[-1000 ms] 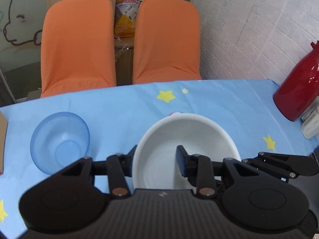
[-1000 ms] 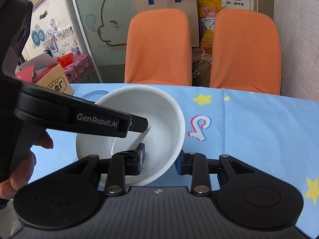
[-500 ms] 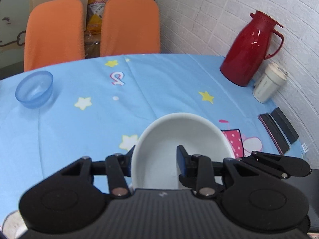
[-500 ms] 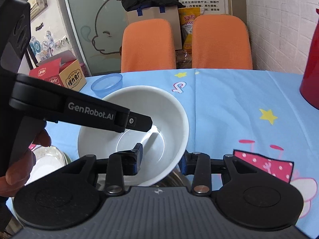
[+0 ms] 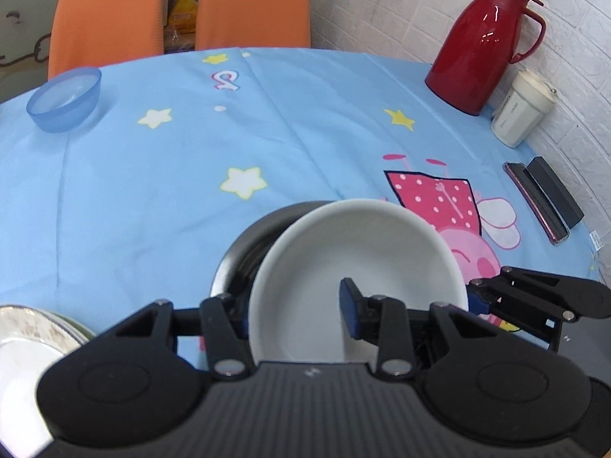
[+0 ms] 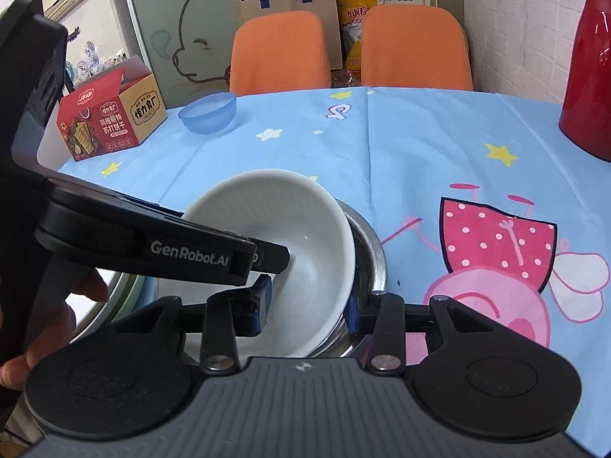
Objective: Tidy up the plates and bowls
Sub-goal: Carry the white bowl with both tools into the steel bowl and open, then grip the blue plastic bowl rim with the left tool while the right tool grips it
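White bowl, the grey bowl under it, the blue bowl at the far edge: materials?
White round bowl: likely glazed ceramic or melamine; opaque, smooth, soft sheen, thick rim.
Grey metal bowl: apparently stainless steel; mirror-like reflections on its wall.
Translucent blue bowl: probably plastic; light passes through its thin, frosted wall.

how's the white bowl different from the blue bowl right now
The white bowl is opaque and wide; the blue bowl is translucent and looks smaller. The white bowl is tilted, its rim clamped by both the left hand-held gripper and right hand-held gripper, over a metal basin; the blue bowl sits upright, alone, far across the tablecloth. Both are empty.
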Demonstrator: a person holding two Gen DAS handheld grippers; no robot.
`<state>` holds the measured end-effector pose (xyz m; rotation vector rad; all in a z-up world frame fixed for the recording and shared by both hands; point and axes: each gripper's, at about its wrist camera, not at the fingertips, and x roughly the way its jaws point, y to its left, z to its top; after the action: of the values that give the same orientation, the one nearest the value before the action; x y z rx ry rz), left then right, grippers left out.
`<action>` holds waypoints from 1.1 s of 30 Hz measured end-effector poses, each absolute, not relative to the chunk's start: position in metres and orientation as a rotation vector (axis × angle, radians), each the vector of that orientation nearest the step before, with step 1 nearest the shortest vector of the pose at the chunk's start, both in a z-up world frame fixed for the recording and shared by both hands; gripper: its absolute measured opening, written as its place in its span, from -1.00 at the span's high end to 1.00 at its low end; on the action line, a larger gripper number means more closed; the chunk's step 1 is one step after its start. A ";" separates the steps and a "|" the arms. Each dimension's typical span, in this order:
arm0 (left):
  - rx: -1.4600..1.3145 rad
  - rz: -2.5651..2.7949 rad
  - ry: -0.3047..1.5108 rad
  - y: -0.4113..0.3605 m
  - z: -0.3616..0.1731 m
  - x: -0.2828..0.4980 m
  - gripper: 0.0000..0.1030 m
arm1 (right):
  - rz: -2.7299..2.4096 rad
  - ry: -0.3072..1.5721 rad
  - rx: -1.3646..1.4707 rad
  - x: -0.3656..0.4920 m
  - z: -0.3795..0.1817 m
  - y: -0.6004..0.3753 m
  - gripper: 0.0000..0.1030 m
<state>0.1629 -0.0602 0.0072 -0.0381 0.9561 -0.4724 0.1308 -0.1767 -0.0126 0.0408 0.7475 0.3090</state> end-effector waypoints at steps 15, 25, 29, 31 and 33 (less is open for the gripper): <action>-0.024 -0.444 0.740 -0.022 0.053 0.135 -0.52 | 0.282 0.670 0.217 0.093 0.004 -0.211 -1.00; -0.057 -0.374 0.755 0.003 0.048 0.145 -0.53 | 0.264 0.641 0.236 0.108 0.015 -0.213 -1.00; -0.065 -0.358 0.754 0.012 0.046 0.149 -0.54 | 0.268 0.647 0.248 0.115 0.015 -0.213 -1.00; -0.069 -0.352 0.755 0.017 0.046 0.151 -0.56 | 0.271 0.650 0.237 0.118 0.016 -0.210 -1.00; -0.076 -0.345 0.754 0.022 0.045 0.154 -0.60 | 0.276 0.651 0.228 0.123 0.017 -0.206 -1.00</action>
<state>0.1537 0.0216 0.0454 -0.0755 0.7544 -0.3455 0.1226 -0.2064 0.0171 0.2279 0.6513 0.2761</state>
